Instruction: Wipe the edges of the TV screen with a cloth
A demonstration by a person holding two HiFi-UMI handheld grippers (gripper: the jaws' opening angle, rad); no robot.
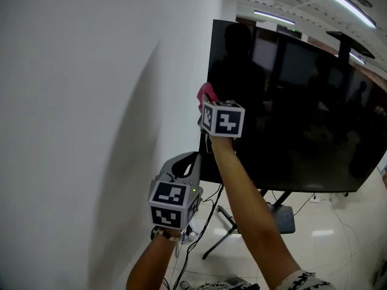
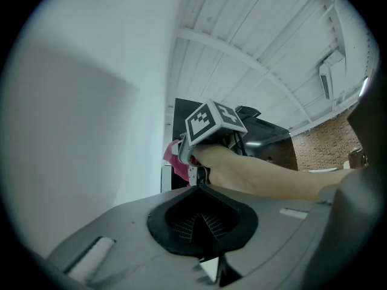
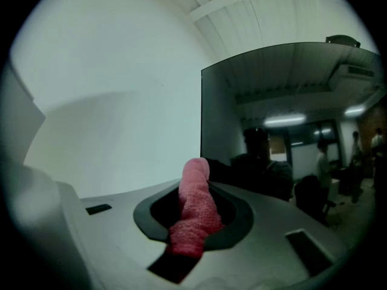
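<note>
— Where is the pink cloth [image 3: 195,213] sitting?

— It is hanging bunched into a roll between the jaws of the right gripper [image 1: 207,103], which are clamping down on it. Its tip is lying right at the left edge of the TV screen [image 1: 290,113], roughly halfway up that edge in the head view.

— Is it touching the edge?

— It is looking that way, though I am not managing to tell contact for certain.

— And the screen itself?

— It is standing dark beside the white wall [image 1: 91,101], reflecting ceiling lights and the figures of people.

— What is the other tool doing?

— The left gripper [image 2: 203,221] is hovering lower, near the screen's bottom left corner and apart from the cloth. Its jaws are pressing together with nothing between them.

— Anything lying underneath?

— The stand [image 1: 283,218] is resting on the pale floor [image 1: 329,234], with cables [image 1: 205,219] trailing down beside it.
</note>
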